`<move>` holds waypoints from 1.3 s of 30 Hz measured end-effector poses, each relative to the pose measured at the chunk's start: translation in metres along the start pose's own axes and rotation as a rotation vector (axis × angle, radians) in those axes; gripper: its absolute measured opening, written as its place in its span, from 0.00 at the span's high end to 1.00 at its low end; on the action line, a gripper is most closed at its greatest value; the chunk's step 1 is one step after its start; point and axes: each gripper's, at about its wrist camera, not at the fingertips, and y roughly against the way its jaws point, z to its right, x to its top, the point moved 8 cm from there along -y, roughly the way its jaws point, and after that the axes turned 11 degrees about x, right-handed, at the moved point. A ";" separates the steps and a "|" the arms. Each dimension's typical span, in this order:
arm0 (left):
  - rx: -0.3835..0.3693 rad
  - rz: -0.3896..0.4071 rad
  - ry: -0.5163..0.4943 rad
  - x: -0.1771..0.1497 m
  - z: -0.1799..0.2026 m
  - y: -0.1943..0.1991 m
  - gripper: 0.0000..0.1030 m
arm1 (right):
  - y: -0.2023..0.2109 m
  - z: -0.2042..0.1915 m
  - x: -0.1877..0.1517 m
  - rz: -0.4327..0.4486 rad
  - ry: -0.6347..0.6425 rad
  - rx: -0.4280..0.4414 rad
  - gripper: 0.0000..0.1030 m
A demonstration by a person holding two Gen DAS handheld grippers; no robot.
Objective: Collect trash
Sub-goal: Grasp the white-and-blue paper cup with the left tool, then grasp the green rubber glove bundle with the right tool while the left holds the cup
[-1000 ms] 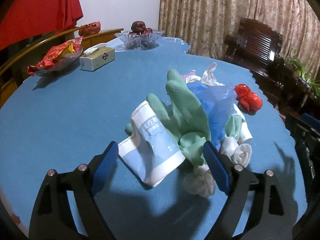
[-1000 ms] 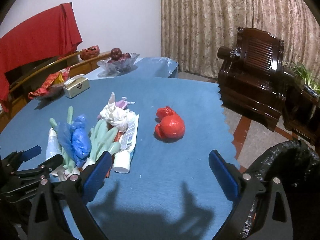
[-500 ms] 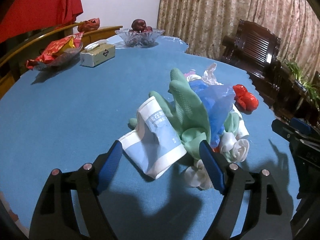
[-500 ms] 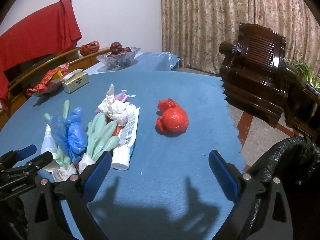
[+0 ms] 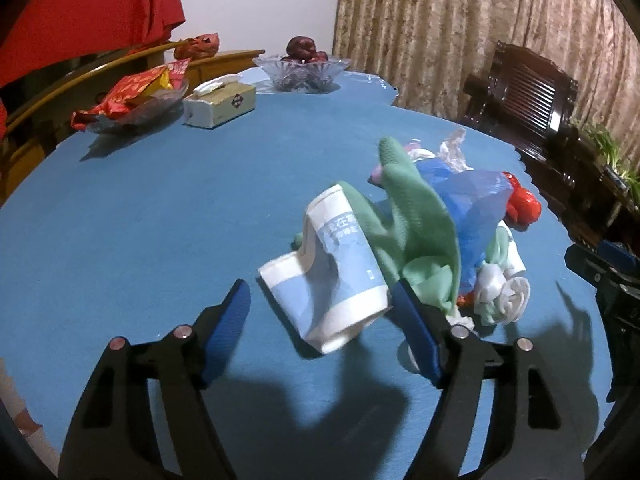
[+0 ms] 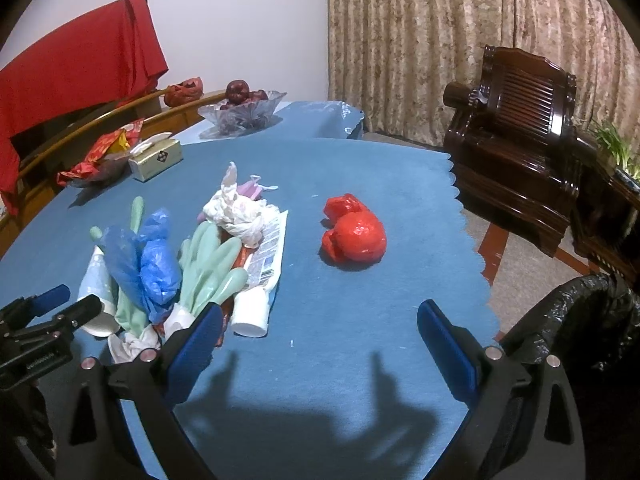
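Since the earlier frames our left hand-held gripper (image 5: pixel 322 318) had eased fwd toward the trash pile; the white-and-blue wrapper (image 5: pixel 336 276) sat closer betw. its fingers than before, w/ the right pad just beside the wrapper's edge. Jaws were apart, clamped on nothing. The wrapper leaned on green rubber gloves (image 5: pixel 416 232), w/ a blue plastic bag (image 5: pixel 472 204) draped behind them and crumpled white tissue (image 5: pixel 504 288) at the pile's near right side. We saw the pile lying mid-desk on the blue desk (image 5: pixel 160 216) cover. In the right wrist view a white tube (image 6: pixel 260 280) lay along the pile's right side, and a red crumpled bag (image 6: pixel 356 236) sat apart, further right. Our right hand-held gripper (image 6: pixel 318 344) hung over bare cloth, jaws wide apart, holding nothing. A black-lined bin (image 6: pixel 580 320) stood just off the desk edge, right. At the far side: tissue box (image 5: pixel 220 104), glass fruit bowl (image 5: pixel 304 70).
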 end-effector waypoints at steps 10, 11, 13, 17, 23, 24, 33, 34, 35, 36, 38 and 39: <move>-0.016 -0.016 -0.014 0.001 0.015 -0.017 0.33 | -0.004 0.001 -0.003 -0.013 -0.002 -0.001 0.07; -0.019 -0.018 -0.014 0.001 0.016 -0.018 0.42 | -0.004 0.002 -0.003 -0.014 -0.004 -0.002 0.07; -0.043 -0.022 -0.010 0.000 0.016 -0.018 0.51 | -0.005 0.004 -0.003 -0.015 -0.007 -0.004 0.07; -0.066 -0.019 -0.022 -0.001 0.015 -0.014 0.61 | -0.007 0.003 -0.004 -0.021 -0.009 0.001 0.07; -0.074 -0.023 -0.002 -0.002 0.011 -0.006 0.64 | -0.009 -0.004 -0.003 -0.020 0.004 0.016 0.07; -0.073 -0.017 0.000 -0.001 0.010 -0.004 0.64 | -0.010 -0.006 -0.002 -0.019 0.006 0.017 0.07; -0.082 0.007 0.006 0.002 0.012 0.003 0.64 | -0.023 -0.012 -0.005 -0.050 0.016 0.026 0.20; -0.084 0.003 0.008 0.001 0.012 0.003 0.64 | -0.025 -0.014 -0.006 -0.060 0.016 0.032 0.22; -0.085 0.001 0.010 0.001 0.011 0.002 0.64 | -0.026 -0.016 -0.008 -0.066 0.015 0.042 0.24; -0.089 0.001 0.014 0.001 0.010 0.004 0.64 | -0.027 -0.019 -0.009 -0.069 0.018 0.052 0.25; -0.093 0.003 0.012 0.001 0.009 0.007 0.64 | -0.028 -0.024 -0.011 -0.074 0.024 0.065 0.27; -0.095 0.004 0.009 0.001 0.009 0.009 0.64 | -0.029 -0.029 -0.012 -0.077 0.027 0.078 0.28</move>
